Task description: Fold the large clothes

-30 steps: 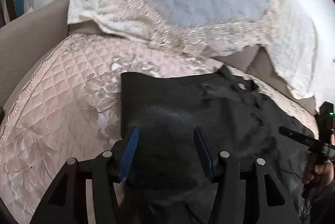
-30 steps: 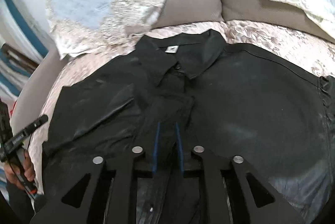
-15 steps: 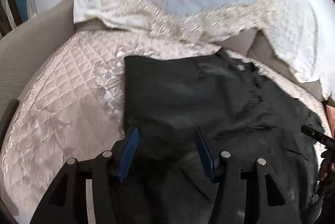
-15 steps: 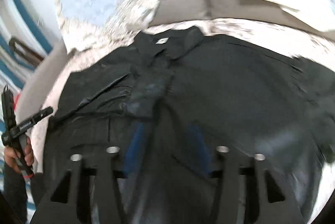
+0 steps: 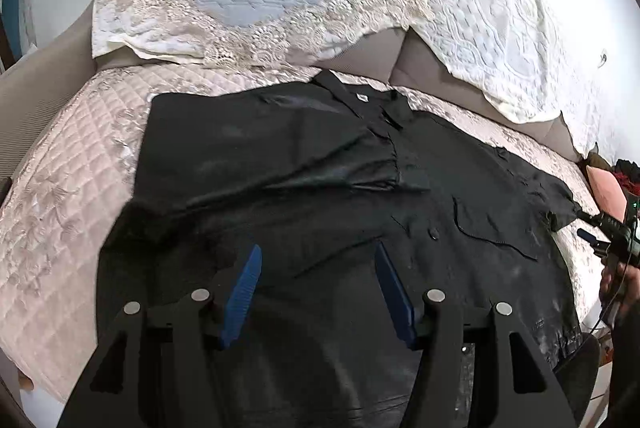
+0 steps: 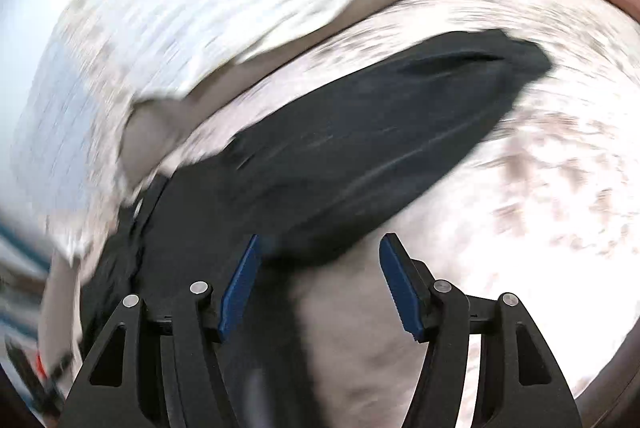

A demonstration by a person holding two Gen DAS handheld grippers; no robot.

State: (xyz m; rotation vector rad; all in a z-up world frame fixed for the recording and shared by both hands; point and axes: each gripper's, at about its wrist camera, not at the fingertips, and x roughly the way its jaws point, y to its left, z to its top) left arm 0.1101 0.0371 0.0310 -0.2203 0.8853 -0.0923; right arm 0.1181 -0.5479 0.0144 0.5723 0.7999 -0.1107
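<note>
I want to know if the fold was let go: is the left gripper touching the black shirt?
Cannot tell. In the left wrist view the left gripper has opening jaws with no cloth pinched, but the black shirt lies right beneath.

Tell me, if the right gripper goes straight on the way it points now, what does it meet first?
Most likely the black shirt's sleeve, just ahead of the right gripper, whose jaws are opening with nothing gripped. The picture is blurred, so depth is uncertain.
</note>
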